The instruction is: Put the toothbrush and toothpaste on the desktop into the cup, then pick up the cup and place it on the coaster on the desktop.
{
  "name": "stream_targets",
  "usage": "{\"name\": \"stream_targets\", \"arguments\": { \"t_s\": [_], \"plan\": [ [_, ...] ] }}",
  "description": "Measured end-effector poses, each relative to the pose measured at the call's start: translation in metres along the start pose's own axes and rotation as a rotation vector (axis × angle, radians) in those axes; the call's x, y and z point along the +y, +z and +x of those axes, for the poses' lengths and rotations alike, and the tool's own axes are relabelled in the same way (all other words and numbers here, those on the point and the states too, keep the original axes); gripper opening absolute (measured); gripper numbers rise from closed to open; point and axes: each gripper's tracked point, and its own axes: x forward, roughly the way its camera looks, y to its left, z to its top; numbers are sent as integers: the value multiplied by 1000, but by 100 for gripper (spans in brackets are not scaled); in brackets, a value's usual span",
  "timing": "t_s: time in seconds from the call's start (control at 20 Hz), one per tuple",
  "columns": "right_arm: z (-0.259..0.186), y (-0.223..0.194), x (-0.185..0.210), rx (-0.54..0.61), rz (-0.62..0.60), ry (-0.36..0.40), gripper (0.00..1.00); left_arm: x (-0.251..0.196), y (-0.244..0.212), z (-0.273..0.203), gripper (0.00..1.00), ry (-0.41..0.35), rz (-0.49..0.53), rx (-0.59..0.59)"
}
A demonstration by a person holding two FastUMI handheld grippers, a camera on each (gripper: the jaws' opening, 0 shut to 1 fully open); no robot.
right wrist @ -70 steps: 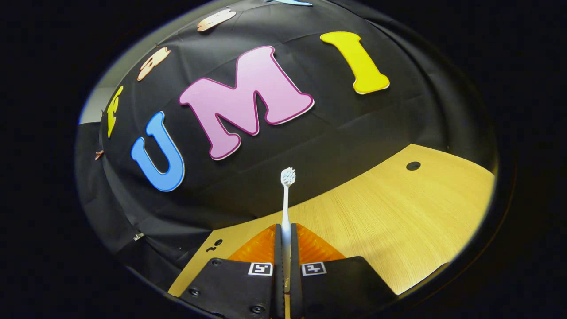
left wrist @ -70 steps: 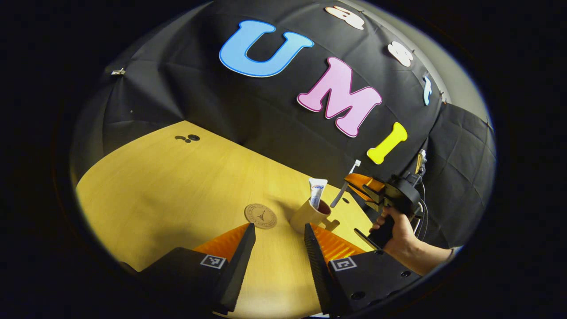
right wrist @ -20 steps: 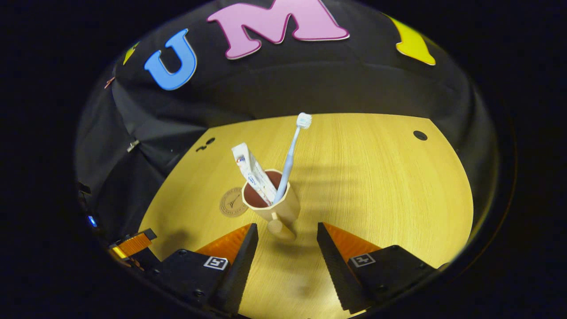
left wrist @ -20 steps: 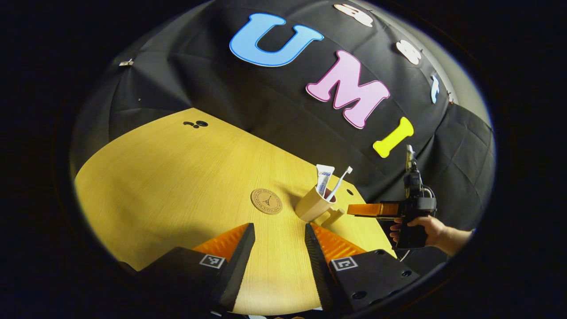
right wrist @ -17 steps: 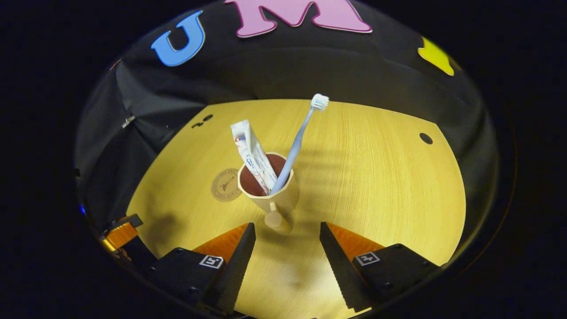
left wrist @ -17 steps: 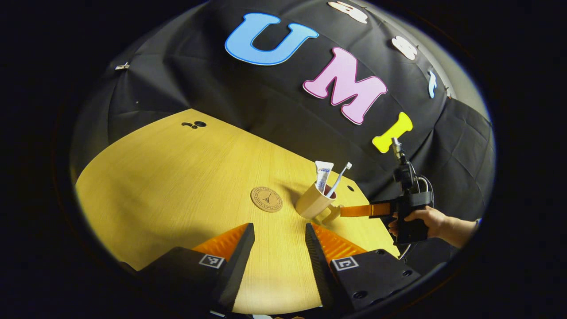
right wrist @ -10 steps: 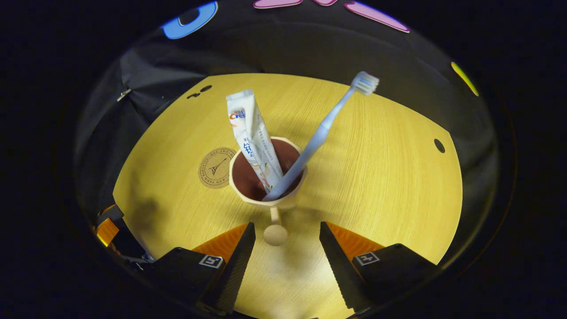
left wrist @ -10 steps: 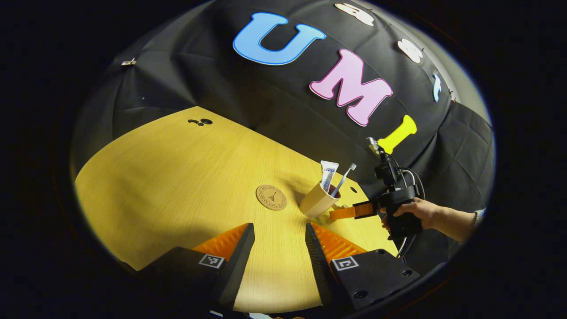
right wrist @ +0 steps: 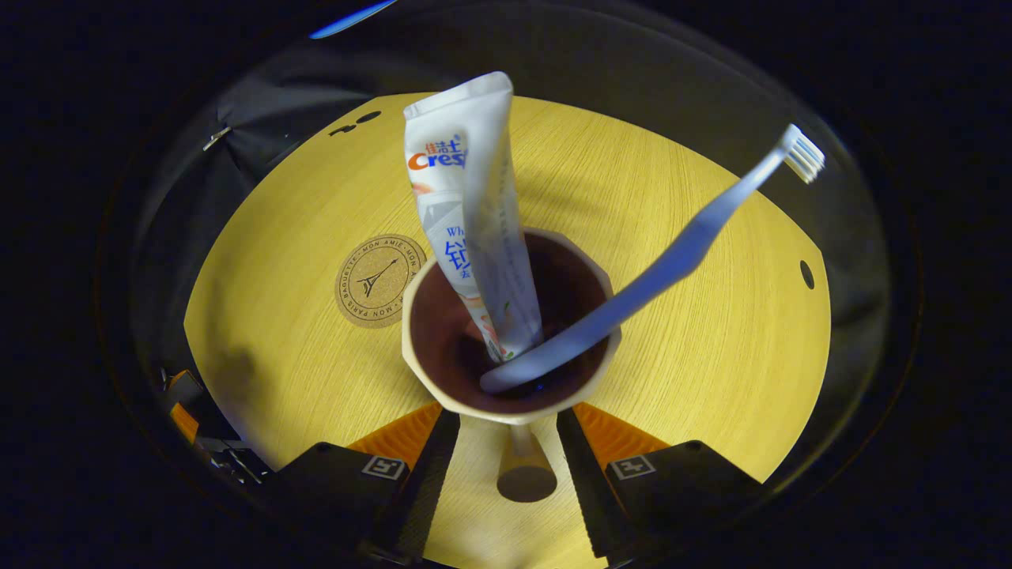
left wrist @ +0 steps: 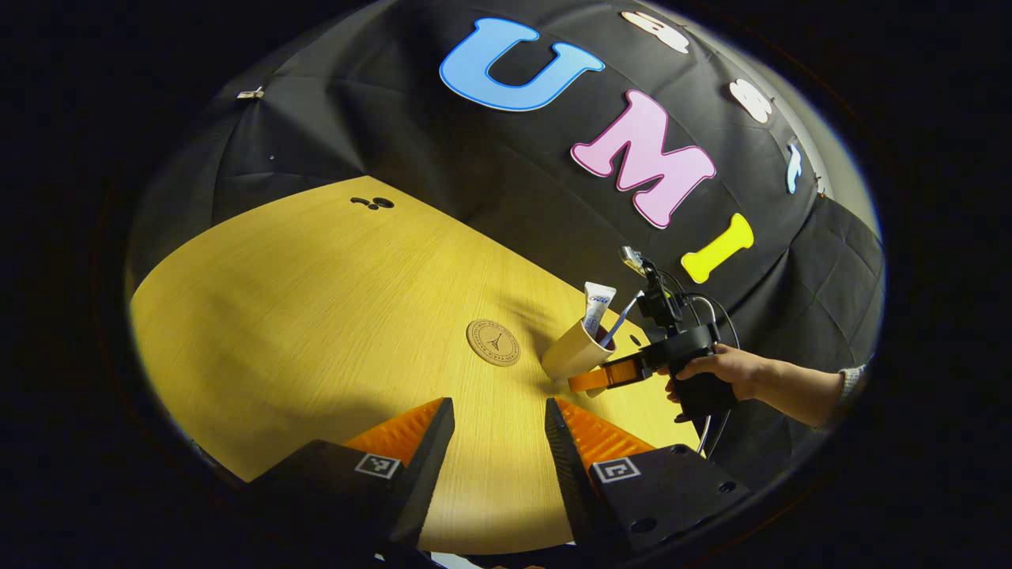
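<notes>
Right gripper [right wrist: 506,442] has closed in; cup [right wrist: 506,403] holds toothpaste [right wrist: 474,229], toothbrush [right wrist: 672,261].

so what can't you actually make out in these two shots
- Right gripper view: the cup hides where its handle joins, and whether the right tool touches the handle.
- Same view: the toothbrush is blurred, and its foot and the toothpaste cap sit in the dark cup.
- Left gripper view: the right tool covers the handle.

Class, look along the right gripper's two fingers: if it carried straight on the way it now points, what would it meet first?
Most likely the cup's handle, which sits between the open fingers of the right gripper; then the cup holding the toothpaste and toothbrush. Exact depth is unclear.
</notes>
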Motion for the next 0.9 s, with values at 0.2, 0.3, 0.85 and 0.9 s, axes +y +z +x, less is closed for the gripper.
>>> {"name": "stream_targets", "arguments": {
  "t_s": [0.2, 0.3, 0.85, 0.9],
  "plan": [
    [10, -6, -5, 72, -12, -42, 54, 2, -2, 2, 74, 0, -8, 7],
    [8, -8, -7, 94, -5, -47, 36, 1, -2, 2, 82, 1, -13, 11],
    [-1, 4, 9, 27, -27, -31, 27, 5, 1, 0, 74, 4, -38, 3],
    [-1, 6, 15, 21, -23, -22, 27, 8, 0, -2, 74, 5, -42, 1]
  ]
}}
